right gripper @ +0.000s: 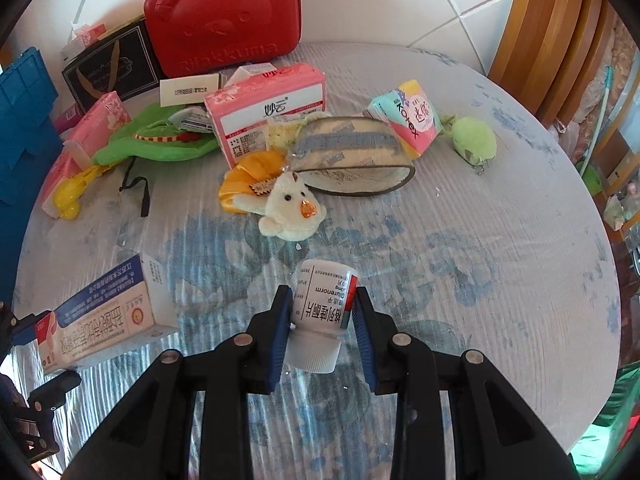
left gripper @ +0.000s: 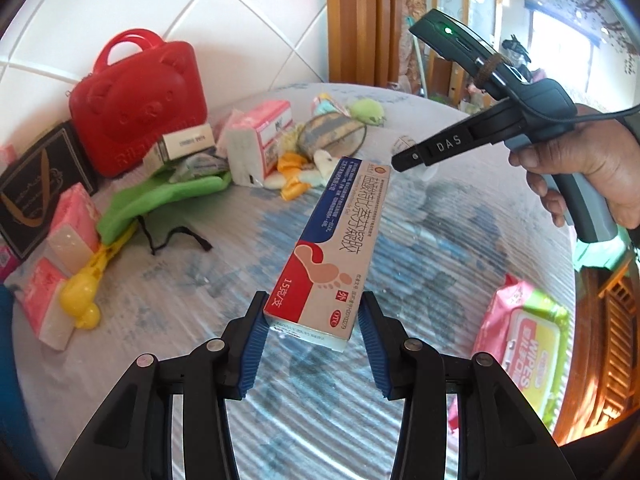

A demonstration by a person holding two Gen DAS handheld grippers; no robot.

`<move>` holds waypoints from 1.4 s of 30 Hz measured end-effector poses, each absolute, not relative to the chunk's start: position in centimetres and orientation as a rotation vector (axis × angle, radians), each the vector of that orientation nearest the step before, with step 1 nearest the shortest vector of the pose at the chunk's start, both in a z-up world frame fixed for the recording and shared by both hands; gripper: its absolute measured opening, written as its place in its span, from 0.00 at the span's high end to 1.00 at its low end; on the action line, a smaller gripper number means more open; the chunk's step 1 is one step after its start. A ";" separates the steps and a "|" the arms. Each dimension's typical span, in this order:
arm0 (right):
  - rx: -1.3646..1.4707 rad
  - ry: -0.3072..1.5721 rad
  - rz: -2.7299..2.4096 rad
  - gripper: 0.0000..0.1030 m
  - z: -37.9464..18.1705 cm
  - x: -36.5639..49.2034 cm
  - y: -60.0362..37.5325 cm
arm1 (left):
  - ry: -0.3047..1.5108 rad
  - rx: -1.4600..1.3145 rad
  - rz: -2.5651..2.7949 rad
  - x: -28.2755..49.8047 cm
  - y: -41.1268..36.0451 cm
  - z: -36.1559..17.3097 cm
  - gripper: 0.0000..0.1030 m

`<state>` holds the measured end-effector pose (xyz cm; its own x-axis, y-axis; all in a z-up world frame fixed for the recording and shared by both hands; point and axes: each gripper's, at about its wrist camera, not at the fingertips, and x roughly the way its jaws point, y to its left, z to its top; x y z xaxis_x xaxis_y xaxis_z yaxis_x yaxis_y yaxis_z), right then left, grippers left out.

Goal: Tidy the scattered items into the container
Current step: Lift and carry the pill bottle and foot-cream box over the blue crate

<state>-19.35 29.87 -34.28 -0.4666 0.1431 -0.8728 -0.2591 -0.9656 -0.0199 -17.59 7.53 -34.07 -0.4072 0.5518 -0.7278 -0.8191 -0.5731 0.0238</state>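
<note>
We held a medicine box (left gripper: 325, 252) in our left hand-held gripper (left gripper: 312, 320). Our right hand-held gripper (right gripper: 322, 312) clamped a pill bottle (right gripper: 322, 312). Both hung near the red case (right gripper: 224, 16), presumably bound for it.

My left gripper (left gripper: 312, 316) holds the long ointment box (left gripper: 332, 248) by its near end, blue pads against both sides, the box raised above the desk (left gripper: 200, 288) and angling away. The right gripper (left gripper: 404, 160) hovers just past the box's far end, my hand (left gripper: 580, 168) on its handle. A red case (left gripper: 140, 108) stands at the desk's far left edge, tissue packs (left gripper: 68, 224) near the left edge, a wipes pack (left gripper: 528, 332) at the right edge.
</note>
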 end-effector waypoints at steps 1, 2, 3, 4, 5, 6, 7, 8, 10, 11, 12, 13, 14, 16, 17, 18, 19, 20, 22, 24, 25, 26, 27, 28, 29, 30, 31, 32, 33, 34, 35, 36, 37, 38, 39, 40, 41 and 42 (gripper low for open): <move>-1.463 0.165 2.504 0.71 -33.8 -19.3 29.6 | 0.479 -0.862 2.055 -17.6 7.3 -33.6 0.58; -1.455 0.162 2.509 0.71 -33.2 -19.2 29.3 | 0.475 -0.856 2.063 -17.6 7.0 -33.1 0.58; -1.448 0.160 2.514 0.71 -32.7 -19.1 29.1 | 0.472 -0.849 2.070 -17.6 6.8 -32.6 0.58; -1.438 0.155 2.520 0.71 -32.1 -18.9 28.8 | 0.470 -0.841 2.077 -17.5 6.6 -32.2 0.58; -1.430 0.151 2.526 0.71 -31.4 -18.9 28.6 | 0.469 -0.832 2.086 -17.5 6.3 -31.6 0.58; -1.420 0.148 2.532 0.71 -30.7 -18.7 28.3 | 0.468 -0.824 2.093 -17.5 6.0 -31.1 0.58; -1.413 0.142 2.537 0.71 -30.1 -18.6 28.2 | 0.469 -0.815 2.100 -17.4 5.8 -30.6 0.58; -1.405 0.138 2.542 0.71 -29.6 -18.5 27.9 | 0.469 -0.807 2.106 -17.3 5.5 -30.1 0.58; -1.386 0.128 2.554 0.71 -28.3 -18.2 27.4 | 0.468 -0.788 2.119 -17.0 5.0 -28.9 0.58; -1.377 0.123 2.562 0.71 -27.7 -18.0 27.1 | 0.465 -0.778 2.126 -16.9 4.8 -28.2 0.58; -1.366 0.119 2.569 0.71 -27.0 -17.8 26.8 | 0.463 -0.770 2.133 -16.8 4.5 -27.6 0.58; -1.357 0.116 2.575 0.71 -26.4 -17.6 26.6 | 0.461 -0.759 2.142 -16.7 4.2 -26.9 0.58; -1.349 0.112 2.580 0.71 -25.7 -17.4 26.2 | 0.459 -0.751 2.150 -16.6 4.0 -26.2 0.58; -1.329 0.104 2.594 0.71 -24.3 -17.0 25.6 | 0.444 -0.736 2.164 -16.4 3.3 -24.7 0.58; -1.321 0.100 2.601 0.71 -23.7 -16.9 25.3 | 0.434 -0.729 2.171 -16.3 3.0 -23.9 0.58; -1.313 0.096 2.610 0.71 -23.0 -16.7 24.9 | 0.427 -0.722 2.178 -16.3 2.7 -23.2 0.58; -1.305 0.092 2.617 0.71 -22.4 -16.6 24.6 | 0.421 -0.714 2.187 -16.2 2.5 -22.5 0.58; -1.296 0.087 2.625 0.71 -21.8 -16.4 24.2 | 0.417 -0.707 2.195 -16.2 2.2 -21.8 0.58; -1.276 0.075 2.644 0.71 -20.4 -16.1 23.4 | 0.405 -0.688 2.214 -16.0 1.7 -20.4 0.58; -1.259 0.065 2.665 0.71 -19.2 -15.8 22.7 | 0.392 -0.669 2.231 -15.8 1.1 -19.0 0.58; -1.250 0.061 2.676 0.71 -18.5 -15.7 22.3 | 0.386 -0.660 2.239 -15.7 0.9 -18.3 0.58; -1.240 0.057 2.686 0.71 -17.9 -15.6 21.9 | 0.382 -0.649 2.248 -15.6 0.6 -17.6 0.58; -1.231 0.057 2.695 0.71 -17.3 -15.5 21.6 | 0.380 -0.639 2.254 -15.5 0.4 -17.1 0.58; -1.221 0.057 2.705 0.71 -16.7 -15.4 21.2 | 0.377 -0.630 2.262 -15.3 0.2 -16.6 0.58; -1.214 0.054 2.713 0.71 -16.2 -15.3 20.9 | 0.374 -0.618 2.270 -15.2 0.0 -16.0 0.58; -1.206 0.049 2.722 0.71 -15.7 -15.3 20.4 | 0.370 -0.605 2.277 -15.0 -0.2 -15.3 0.58; -1.198 0.043 2.730 0.71 -15.3 -15.2 20.0 | 0.365 -0.597 2.284 -14.9 -0.4 -14.8 0.58; -1.191 0.035 2.740 0.71 -14.8 -15.1 19.6 | 0.360 -0.592 2.292 -14.8 -0.7 -14.2 0.58; -1.187 0.031 2.748 0.71 -14.3 -15.0 19.3 | 0.353 -0.588 2.300 -14.8 -1.0 -13.7 0.58; -1.180 0.026 2.756 0.71 -13.9 -14.9 18.9 | 0.338 -0.593 2.305 -14.9 -1.3 -13.3 0.58; -1.174 0.022 2.764 0.71 -13.5 -14.9 18.5 | 0.316 -0.607 2.309 -15.0 -1.6 -12.9 0.58; -1.169 0.018 2.770 0.71 -13.1 -14.8 18.1 | 0.300 -0.616 2.316 -15.0 -1.9 -12.5 0.57; -1.165 0.014 2.777 0.71 -12.7 -14.7 17.7 | 0.287 -0.617 2.329 -15.0 -2.2 -12.2 0.58; -1.160 0.010 2.784 0.71 -12.4 -14.7 17.3 | 0.281 -0.618 2.340 -15.0 -2.5 -11.9 0.58; -1.157 0.005 2.790 0.71 -12.1 -14.7 16.9 | 0.278 -0.619 2.351 -14.9 -2.8 -11.6 0.58; -1.153 0.001 2.798 0.71 -11.8 -14.6 16.5 | 0.275 -0.617 2.363 -14.8 -3.0 -11.2 0.57; -1.149 -0.003 2.805 0.71 -11.5 -14.5 16.1 | 0.271 -0.616 2.372 -14.6 -3.0 -10.9 0.57; -1.144 -0.008 2.813 0.71 -11.2 -14.6 15.6 | 0.271 -0.619 2.383 -14.4 -3.1 -10.5 0.57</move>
